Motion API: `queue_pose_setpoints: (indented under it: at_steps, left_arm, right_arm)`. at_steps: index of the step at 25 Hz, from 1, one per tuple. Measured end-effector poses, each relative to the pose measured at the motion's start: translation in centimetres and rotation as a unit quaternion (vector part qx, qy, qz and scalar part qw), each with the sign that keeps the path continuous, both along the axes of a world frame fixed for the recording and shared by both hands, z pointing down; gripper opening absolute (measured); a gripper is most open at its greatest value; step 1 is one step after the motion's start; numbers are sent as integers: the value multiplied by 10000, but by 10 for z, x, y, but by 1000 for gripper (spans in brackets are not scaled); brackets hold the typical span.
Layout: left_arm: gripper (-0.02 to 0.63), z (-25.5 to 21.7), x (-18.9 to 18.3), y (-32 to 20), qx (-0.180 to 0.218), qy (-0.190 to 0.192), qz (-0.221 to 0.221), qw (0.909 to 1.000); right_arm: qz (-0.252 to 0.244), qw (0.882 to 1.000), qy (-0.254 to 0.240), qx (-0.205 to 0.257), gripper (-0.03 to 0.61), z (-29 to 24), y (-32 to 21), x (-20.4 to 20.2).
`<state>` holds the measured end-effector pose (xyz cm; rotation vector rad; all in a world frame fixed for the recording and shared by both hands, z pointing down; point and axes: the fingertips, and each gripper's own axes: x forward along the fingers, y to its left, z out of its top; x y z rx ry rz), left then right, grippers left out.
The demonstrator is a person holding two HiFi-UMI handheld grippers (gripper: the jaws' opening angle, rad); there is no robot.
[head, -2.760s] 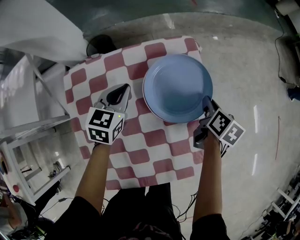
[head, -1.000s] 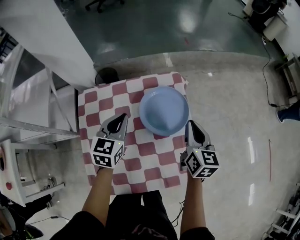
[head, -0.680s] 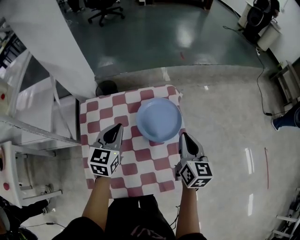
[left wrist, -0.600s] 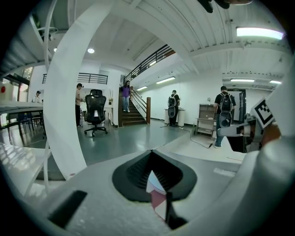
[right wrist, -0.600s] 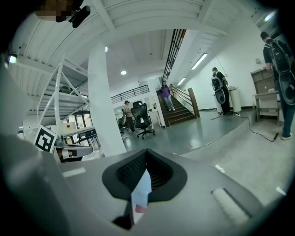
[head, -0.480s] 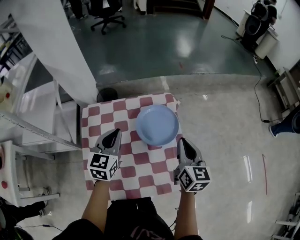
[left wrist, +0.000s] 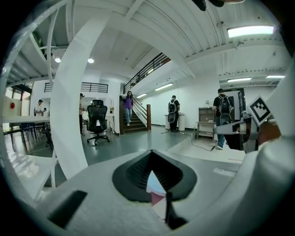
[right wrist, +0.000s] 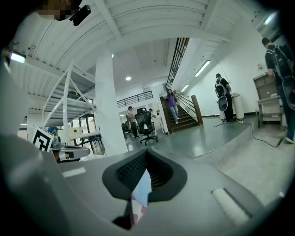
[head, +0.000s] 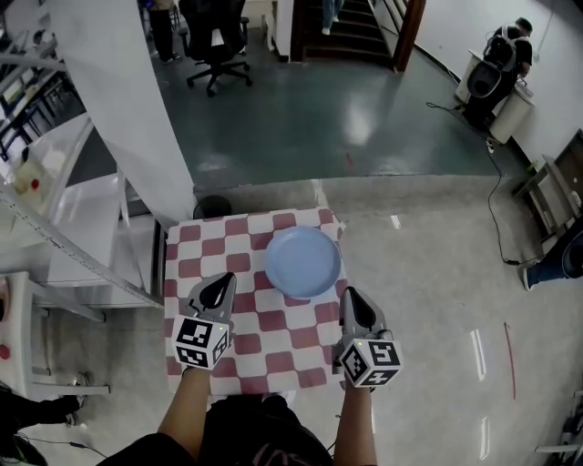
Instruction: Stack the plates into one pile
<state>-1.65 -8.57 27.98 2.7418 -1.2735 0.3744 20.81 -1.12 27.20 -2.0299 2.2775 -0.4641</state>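
Left gripper (head: 221,284) and right gripper (head: 352,297), both clenched and empty, have pulled back from the blue plate (head: 303,262), which rests on the counter's red-and-white checked cloth (head: 194,247). Beyond lie a glossy grey-green floor (head: 301,118), an office chair (head: 215,38) and a staircase (head: 351,27).

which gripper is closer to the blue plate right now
Right. The right gripper sits just off the blue plate's near-right edge; the left gripper is farther away, over the checked cloth at the plate's left.

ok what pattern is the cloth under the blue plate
The tablecloth is a red-and-white check, seen best in the head view.
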Motion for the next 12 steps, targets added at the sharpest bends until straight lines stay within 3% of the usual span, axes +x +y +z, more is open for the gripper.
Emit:
queue_pose_setpoints:
  at_steps: [12]
  left_arm:
    - [-3, -48, -13, 21, 559, 40, 58, 9984]
  right_arm:
    - [-231, 9991, 195, 301, 9, -33, 18, -21]
